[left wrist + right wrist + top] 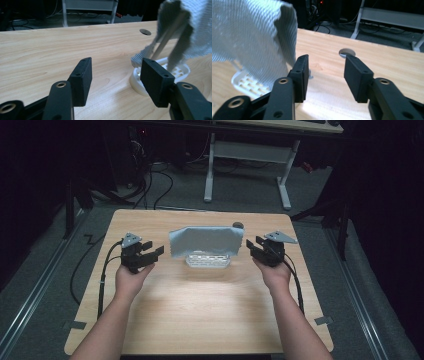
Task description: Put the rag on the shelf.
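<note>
On the wooden table (200, 305), toward its far middle, sits a white slotted rack (208, 260) with a pale grey cloth (205, 241) draped over its upright bars, hanging down both sides. Left gripper (150, 254) hovers just left of it, jaws spread and empty. Right gripper (255, 246) hovers just right of it, jaws likewise spread, holding nothing. A round hole (347, 52) pierces the table behind.

cloth (202, 240) over rack (208, 261), table (200, 320) ctr, grippers either side
</note>
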`<state>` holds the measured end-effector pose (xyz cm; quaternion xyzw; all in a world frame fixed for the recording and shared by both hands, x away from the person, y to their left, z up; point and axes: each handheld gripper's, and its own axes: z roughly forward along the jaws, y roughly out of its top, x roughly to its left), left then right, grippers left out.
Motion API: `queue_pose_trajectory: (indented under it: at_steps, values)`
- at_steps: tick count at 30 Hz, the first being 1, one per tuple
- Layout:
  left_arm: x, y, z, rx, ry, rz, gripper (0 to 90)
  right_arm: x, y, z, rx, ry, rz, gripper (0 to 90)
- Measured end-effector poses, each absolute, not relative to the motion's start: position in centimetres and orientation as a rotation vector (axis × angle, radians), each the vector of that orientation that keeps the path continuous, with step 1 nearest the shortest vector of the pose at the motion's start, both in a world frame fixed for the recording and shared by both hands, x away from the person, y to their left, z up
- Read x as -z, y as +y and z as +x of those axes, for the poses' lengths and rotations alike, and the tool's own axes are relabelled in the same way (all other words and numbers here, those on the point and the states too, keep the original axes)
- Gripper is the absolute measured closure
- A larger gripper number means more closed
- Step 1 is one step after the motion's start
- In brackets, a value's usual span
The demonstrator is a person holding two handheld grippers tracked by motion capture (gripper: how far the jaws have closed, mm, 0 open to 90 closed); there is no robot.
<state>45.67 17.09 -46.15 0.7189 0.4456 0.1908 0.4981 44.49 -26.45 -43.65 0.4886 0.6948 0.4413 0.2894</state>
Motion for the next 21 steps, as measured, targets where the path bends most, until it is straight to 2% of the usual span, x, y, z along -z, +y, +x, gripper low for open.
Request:
queue_pose_trajectory:
  at_steps: [8,21]
  values:
    - [45.9,17.7,42.3,-0.479,1.042,1.767,38.9,43.4,-27.4,41.2,-1.187,1.846,1.252,51.4]
    - [45.8,19.9,35.3,-0.484,0.994,1.82,33.4,43.5,-27.5,34.7,-1.189,1.885,1.173,38.9]
